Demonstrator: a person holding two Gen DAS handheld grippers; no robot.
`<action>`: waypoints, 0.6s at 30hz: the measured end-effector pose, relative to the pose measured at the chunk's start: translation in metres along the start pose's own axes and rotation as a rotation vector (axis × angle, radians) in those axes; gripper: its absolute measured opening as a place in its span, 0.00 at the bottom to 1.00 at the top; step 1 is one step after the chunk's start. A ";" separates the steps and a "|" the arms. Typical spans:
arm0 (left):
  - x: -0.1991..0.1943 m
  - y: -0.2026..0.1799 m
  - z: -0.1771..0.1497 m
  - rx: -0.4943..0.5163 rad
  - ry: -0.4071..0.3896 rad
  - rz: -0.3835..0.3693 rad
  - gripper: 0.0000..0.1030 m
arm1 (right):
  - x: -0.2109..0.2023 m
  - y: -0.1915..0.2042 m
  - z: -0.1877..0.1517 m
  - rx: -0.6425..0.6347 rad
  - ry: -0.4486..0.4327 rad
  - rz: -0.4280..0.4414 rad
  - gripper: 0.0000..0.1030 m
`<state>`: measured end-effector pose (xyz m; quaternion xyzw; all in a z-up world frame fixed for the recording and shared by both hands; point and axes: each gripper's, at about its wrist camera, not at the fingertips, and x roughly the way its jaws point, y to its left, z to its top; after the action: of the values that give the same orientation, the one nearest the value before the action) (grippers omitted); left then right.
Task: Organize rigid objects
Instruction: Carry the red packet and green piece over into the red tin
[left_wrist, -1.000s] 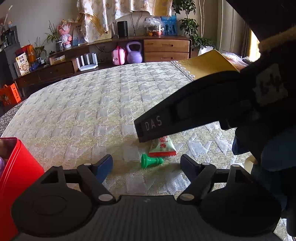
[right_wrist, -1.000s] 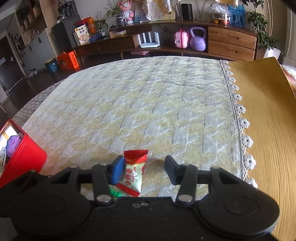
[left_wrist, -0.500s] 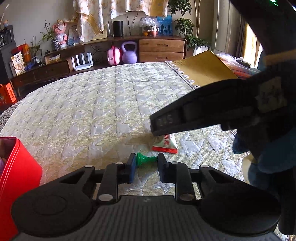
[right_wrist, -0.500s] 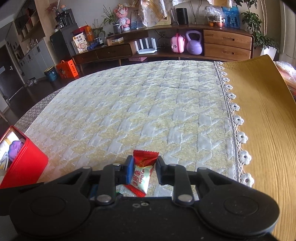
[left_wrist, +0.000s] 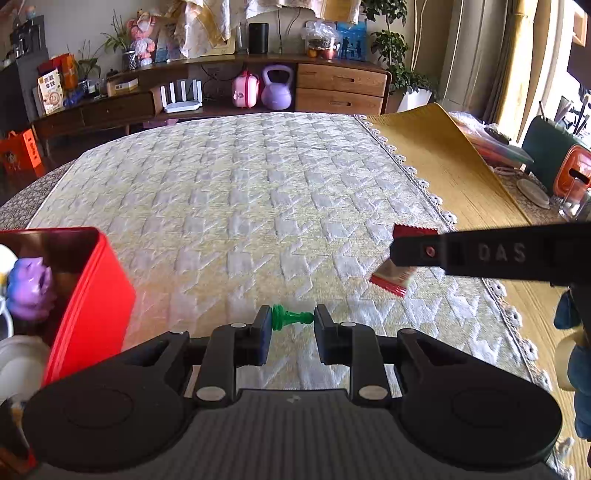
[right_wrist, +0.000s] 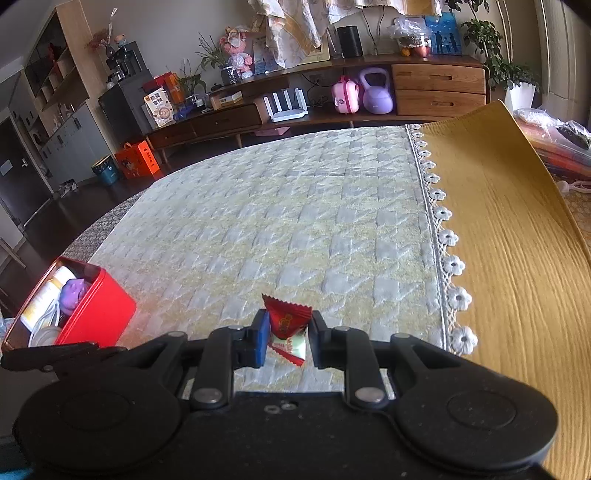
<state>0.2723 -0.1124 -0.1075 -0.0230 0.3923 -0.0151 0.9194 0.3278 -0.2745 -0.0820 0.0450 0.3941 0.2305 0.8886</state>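
**2 tools, 2 small catches above a quilted bench**

The left tool (left_wrist: 291, 320) is clenched on a green chess pawn (left_wrist: 291, 317), which lies sideways between the pads with its base against the left one, lifted clear of the pale quilted cloth (left_wrist: 236, 206). The right tool (right_wrist: 286, 330) has a red-and-white candy packet (right_wrist: 286, 325) between its pads; its jaws are closing the last bit on the wrapper, whose red crimped top sticks up above the fingertips. From the left wrist view the same packet (left_wrist: 393, 275) hangs off the cloth under the right tool's black finger (left_wrist: 417, 252). A red tin box (right_wrist: 98, 314) stands open at the near left edge of the bench, holding a purple figure (left_wrist: 31, 284) and some white items. A mustard-yellow cloth (right_wrist: 509, 240) with a lace flower trim covers the right side of the bench. A low wooden sideboard (right_wrist: 437, 86) with a purple kettlebell (right_wrist: 376, 94) runs along the far wall.
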 end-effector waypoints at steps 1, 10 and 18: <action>-0.005 0.002 -0.002 -0.001 -0.002 0.000 0.23 | -0.004 0.002 -0.003 -0.001 0.000 0.002 0.21; -0.053 0.018 -0.013 -0.012 -0.026 -0.003 0.23 | -0.043 0.032 -0.018 -0.025 -0.004 0.018 0.21; -0.091 0.034 -0.015 -0.022 -0.037 -0.017 0.23 | -0.075 0.067 -0.028 -0.077 -0.013 0.035 0.21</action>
<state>0.1983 -0.0749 -0.0541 -0.0368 0.3749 -0.0180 0.9262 0.2385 -0.2513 -0.0324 0.0192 0.3781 0.2609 0.8880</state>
